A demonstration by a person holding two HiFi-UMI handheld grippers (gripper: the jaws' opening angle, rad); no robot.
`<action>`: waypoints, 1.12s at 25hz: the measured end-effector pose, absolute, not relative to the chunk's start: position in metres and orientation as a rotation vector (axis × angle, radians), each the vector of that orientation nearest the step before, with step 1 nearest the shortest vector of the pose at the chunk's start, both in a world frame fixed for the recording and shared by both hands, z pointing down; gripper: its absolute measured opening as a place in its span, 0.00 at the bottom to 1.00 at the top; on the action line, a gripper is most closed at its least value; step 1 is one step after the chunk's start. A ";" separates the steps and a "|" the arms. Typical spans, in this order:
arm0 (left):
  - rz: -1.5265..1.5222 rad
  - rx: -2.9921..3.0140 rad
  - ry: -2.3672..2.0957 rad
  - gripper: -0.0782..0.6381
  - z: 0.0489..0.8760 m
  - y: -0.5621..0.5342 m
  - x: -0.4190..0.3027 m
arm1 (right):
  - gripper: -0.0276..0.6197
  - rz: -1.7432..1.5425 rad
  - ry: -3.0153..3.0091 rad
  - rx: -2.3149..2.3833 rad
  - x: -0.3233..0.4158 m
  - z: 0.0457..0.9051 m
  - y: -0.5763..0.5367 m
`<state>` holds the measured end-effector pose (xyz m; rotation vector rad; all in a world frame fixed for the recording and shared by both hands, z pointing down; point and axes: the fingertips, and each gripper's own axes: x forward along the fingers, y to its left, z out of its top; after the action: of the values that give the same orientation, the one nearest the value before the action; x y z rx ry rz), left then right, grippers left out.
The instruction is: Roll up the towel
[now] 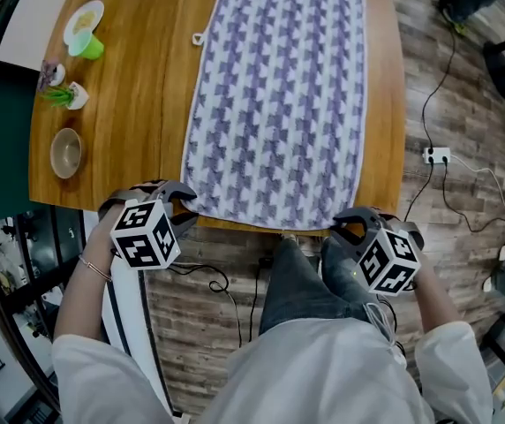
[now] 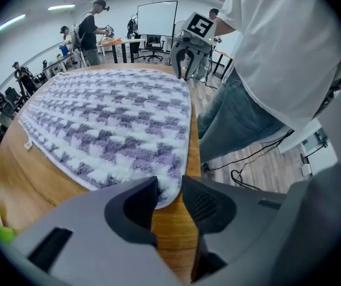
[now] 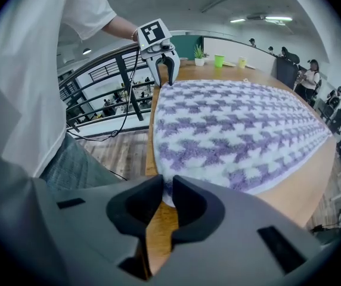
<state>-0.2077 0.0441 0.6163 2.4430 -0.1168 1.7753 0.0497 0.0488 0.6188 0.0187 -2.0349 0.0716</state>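
Observation:
A purple and white patterned towel (image 1: 279, 95) lies flat along the wooden table (image 1: 138, 104), its near end at the table's front edge. My left gripper (image 1: 180, 203) stands at the towel's near left corner; in the left gripper view (image 2: 169, 186) its jaws are shut on that corner of the towel (image 2: 111, 124). At the near right corner my right gripper (image 1: 354, 223) points steeply down, and its own view (image 3: 167, 186) shows the towel (image 3: 242, 130) corner pinched in a narrow gap. Each view shows the other gripper (image 2: 185, 64) (image 3: 166, 70) far along the near edge.
On the table's left side stand a brown bowl (image 1: 65, 151), a small potted plant (image 1: 63, 95), a green cup (image 1: 92, 47) and a plate (image 1: 83, 18). A power strip (image 1: 436, 155) with cables lies on the floor at the right. People stand at distant tables.

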 end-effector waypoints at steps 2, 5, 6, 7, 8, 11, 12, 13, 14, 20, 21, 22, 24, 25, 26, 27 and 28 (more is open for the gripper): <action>1.768 2.442 -0.137 0.28 0.616 0.041 -0.207 | 0.11 0.084 -2.039 0.023 0.050 0.618 0.045; 1.742 2.445 -0.200 0.21 0.613 0.036 -0.206 | 0.09 0.137 -2.037 0.006 0.051 0.616 0.043; 1.735 2.447 -0.224 0.19 0.613 0.036 -0.207 | 0.09 0.152 -2.036 0.000 0.052 0.615 0.044; 1.728 2.448 -0.244 0.18 0.612 0.036 -0.207 | 0.09 0.165 -2.036 -0.006 0.053 0.614 0.046; 1.720 2.448 -0.254 0.17 0.612 0.038 -0.207 | 0.09 0.180 -2.037 -0.012 0.053 0.614 0.048; 1.691 2.433 -0.226 0.17 0.607 0.043 -0.206 | 0.09 0.258 -2.048 -0.046 0.054 0.608 0.050; 1.682 2.426 -0.203 0.17 0.604 0.045 -0.206 | 0.09 0.291 -2.049 -0.062 0.055 0.605 0.050; 1.671 2.418 -0.180 0.17 0.601 0.047 -0.205 | 0.09 0.321 -2.049 -0.077 0.056 0.600 0.052; 1.659 2.412 -0.165 0.17 0.598 0.049 -0.204 | 0.09 0.348 -2.051 -0.087 0.057 0.595 0.053; 1.594 2.440 -0.243 0.17 0.567 0.024 -0.201 | 0.09 0.382 -2.123 -0.009 0.061 0.561 0.027; 1.592 2.445 -0.260 0.17 0.563 0.017 -0.201 | 0.09 0.381 -2.133 0.012 0.061 0.558 0.020; 1.592 2.450 -0.279 0.17 0.559 0.009 -0.201 | 0.09 0.374 -2.139 0.033 0.062 0.556 0.013; 1.596 2.457 -0.317 0.17 0.558 -0.008 -0.200 | 0.09 0.348 -2.142 0.077 0.063 0.557 -0.002; 1.599 2.457 -0.333 0.18 0.560 -0.017 -0.200 | 0.09 0.341 -2.139 0.100 0.064 0.560 -0.010; 1.603 2.454 -0.346 0.18 0.562 -0.027 -0.201 | 0.09 0.341 -2.136 0.123 0.065 0.564 -0.019; 1.606 2.448 -0.356 0.19 0.566 -0.037 -0.201 | 0.09 0.345 -2.132 0.146 0.065 0.567 -0.029; 1.607 2.440 -0.365 0.20 0.569 -0.047 -0.202 | 0.09 0.348 -2.130 0.167 0.065 0.570 -0.038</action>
<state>-0.2015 -0.0474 0.5691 2.4403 -0.3651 1.6074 0.0649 -0.0382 0.5701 0.1672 -2.1303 0.3484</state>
